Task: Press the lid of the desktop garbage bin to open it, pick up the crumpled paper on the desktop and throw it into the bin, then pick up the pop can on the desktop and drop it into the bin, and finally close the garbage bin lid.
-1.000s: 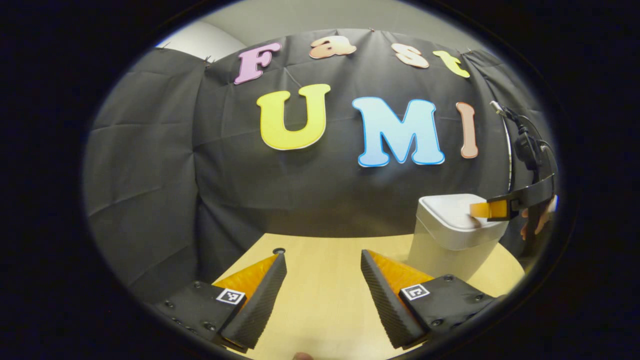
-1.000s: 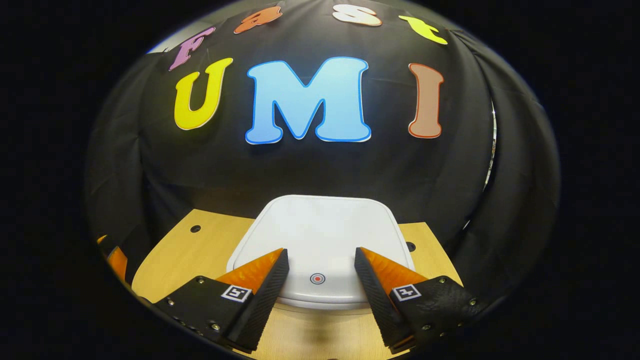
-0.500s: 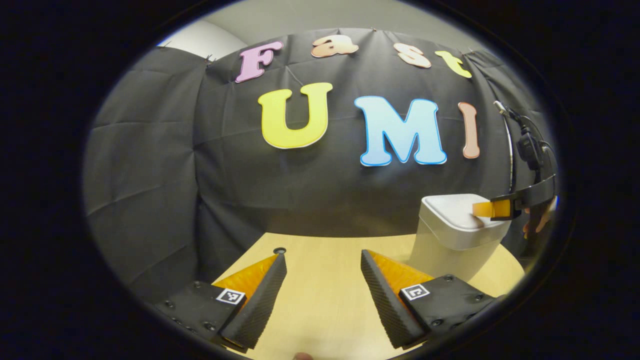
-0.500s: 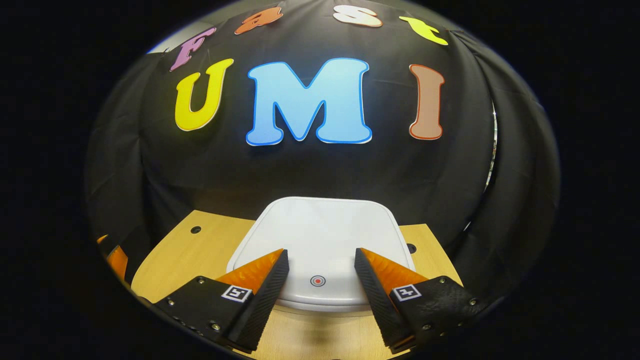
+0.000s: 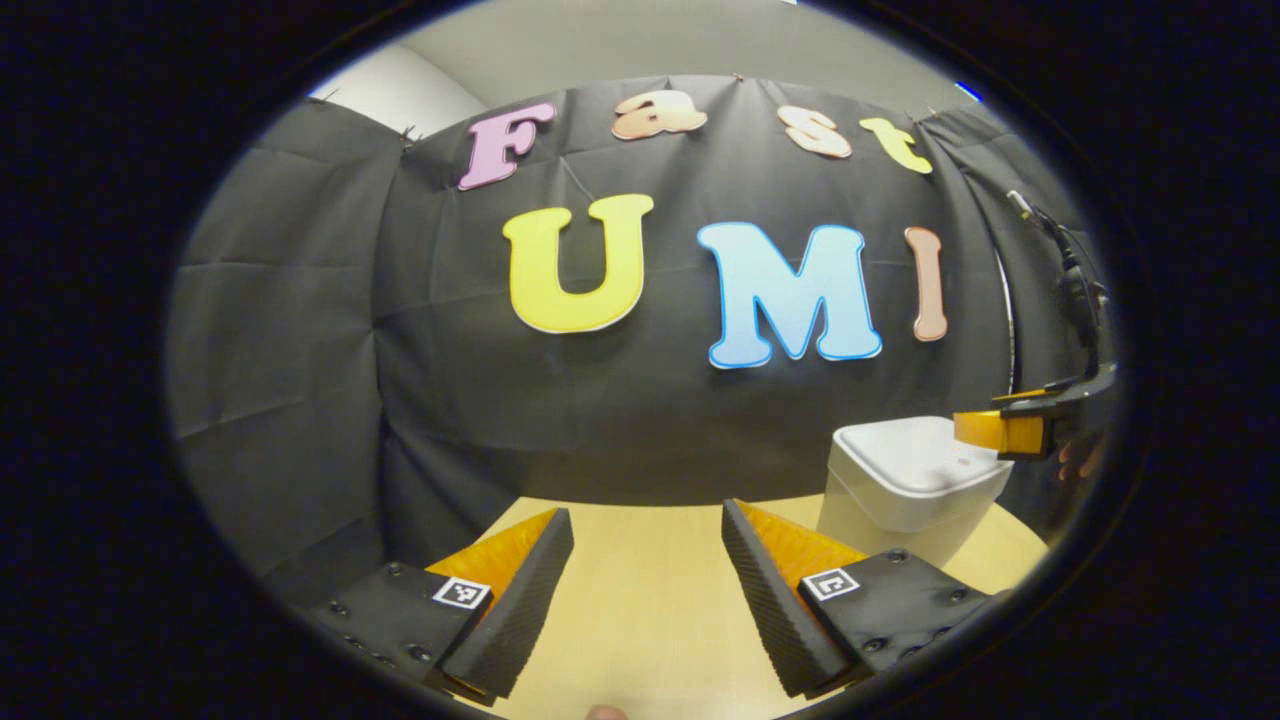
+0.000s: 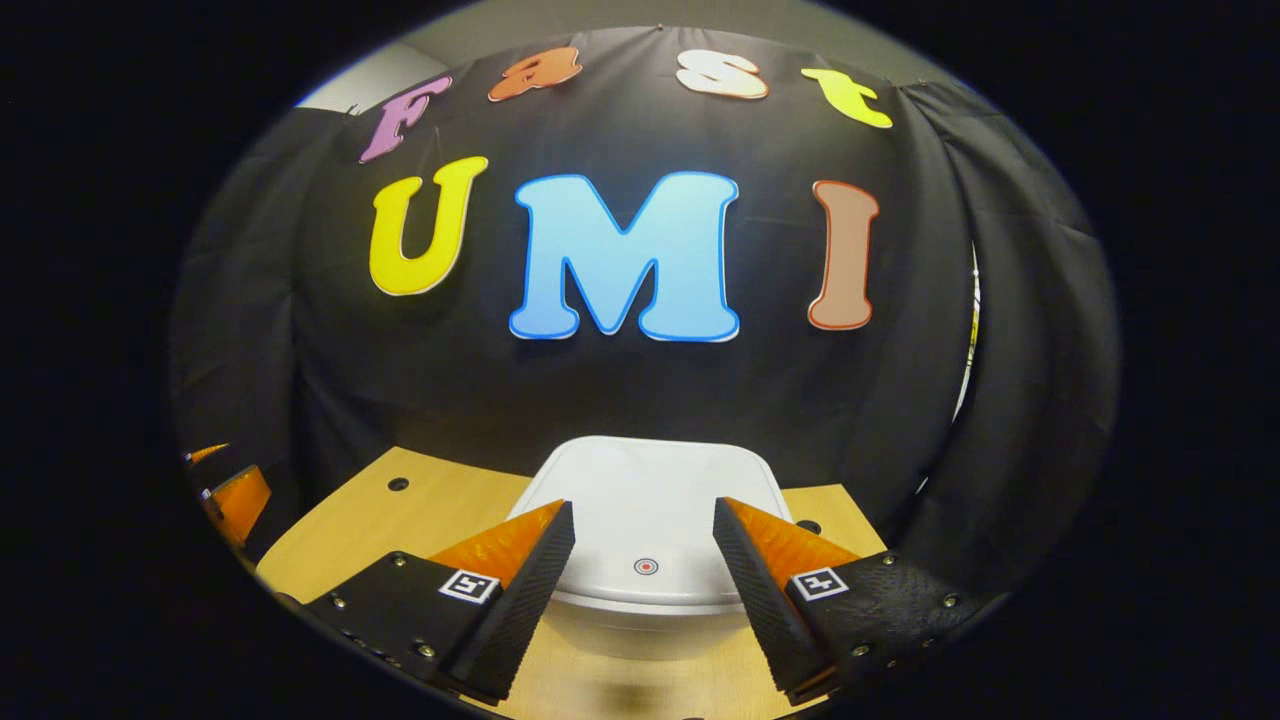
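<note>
Your left gripper (image 5: 640,570) sits low over the wooden table (image 5: 650,620), fingers spread wide with nothing between them. The white garbage bin (image 5: 905,485) stands on the table to the right, lid (image 5: 920,455) down. Your right gripper (image 5: 1000,430) hovers just above the lid's right edge, apart from it; whether its fingers are spread can't be made out. Black cloth wall (image 5: 300,350) behind.

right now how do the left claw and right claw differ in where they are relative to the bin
The right claw hovers above the white plastic desktop garbage bin, its lid's red dot between the fingers; the left claw hangs over bare light wooden desktop, with the bin off to its right. Both are open and hold nothing.
</note>
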Motion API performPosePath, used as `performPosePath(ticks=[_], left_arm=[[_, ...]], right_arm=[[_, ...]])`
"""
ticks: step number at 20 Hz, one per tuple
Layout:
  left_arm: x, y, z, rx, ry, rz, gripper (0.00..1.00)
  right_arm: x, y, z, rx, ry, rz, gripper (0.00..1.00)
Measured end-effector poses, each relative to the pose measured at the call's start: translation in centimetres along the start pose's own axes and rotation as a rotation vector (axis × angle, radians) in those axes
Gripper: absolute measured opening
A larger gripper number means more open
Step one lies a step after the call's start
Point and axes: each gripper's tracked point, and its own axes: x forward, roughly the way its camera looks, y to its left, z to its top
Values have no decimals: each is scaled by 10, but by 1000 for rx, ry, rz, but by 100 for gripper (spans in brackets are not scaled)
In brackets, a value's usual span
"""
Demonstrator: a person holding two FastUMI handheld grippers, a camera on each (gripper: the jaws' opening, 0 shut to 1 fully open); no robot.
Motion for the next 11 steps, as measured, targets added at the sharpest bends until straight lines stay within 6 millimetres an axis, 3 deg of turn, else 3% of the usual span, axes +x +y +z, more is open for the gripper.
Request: performPosePath(ticks=[4,6,11], left_arm=[[4,-11,29,-4,-49,-43,100],[5,-23,42,-4,-74,-81,93],[12,-64,59,34,-119,-211,100]], right_arm=[[-32,0,20,10,-83,-34,90],[-50,1,31,14,-131,-44,90],[-86,-6,44,-30,-185,-95,90]])
